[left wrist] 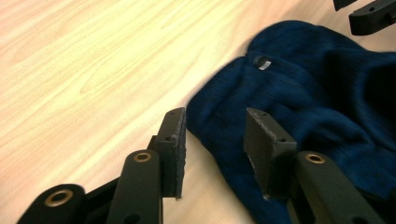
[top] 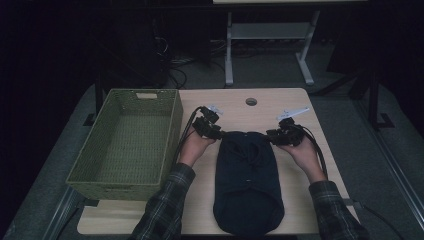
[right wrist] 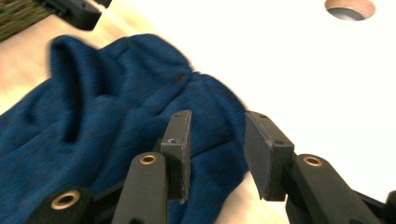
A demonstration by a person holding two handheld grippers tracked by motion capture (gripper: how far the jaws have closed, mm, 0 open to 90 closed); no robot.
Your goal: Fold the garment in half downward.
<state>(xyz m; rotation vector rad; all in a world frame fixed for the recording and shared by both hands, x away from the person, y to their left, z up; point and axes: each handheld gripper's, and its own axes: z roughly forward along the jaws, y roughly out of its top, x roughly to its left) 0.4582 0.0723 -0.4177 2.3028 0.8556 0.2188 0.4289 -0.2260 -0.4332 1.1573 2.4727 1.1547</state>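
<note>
- On the worktop (top: pixel 240 107), between your two hands, lies a dark blue knitted garment (top: pixel 247 182), lengthwise, its far end level with both grippers and its near end at the worktop's near edge.
- Your left gripper (left wrist: pixel 212 135) is parted wide with nothing held; one jaw sits over bare wood, the other over the garment's edge. If you close from there, I judge you would catch only a thin fold, which could slip out as you lift.
- Your right gripper (right wrist: pixel 217 140) is likewise open and empty, straddling the garment's corner. Uneven bites on the two sides would likely leave the knit hanging crooked or bunched.
- A small button (left wrist: pixel 261 62) sits near the left edge; clamping on it could give a poor hold.
- Left of the garment stands a green woven basket (top: pixel 172 135), and what you can see of its floor holds nothing. Part of it overhangs the worktop's left edge, so a trailing garment end could drag on its rim.
</note>
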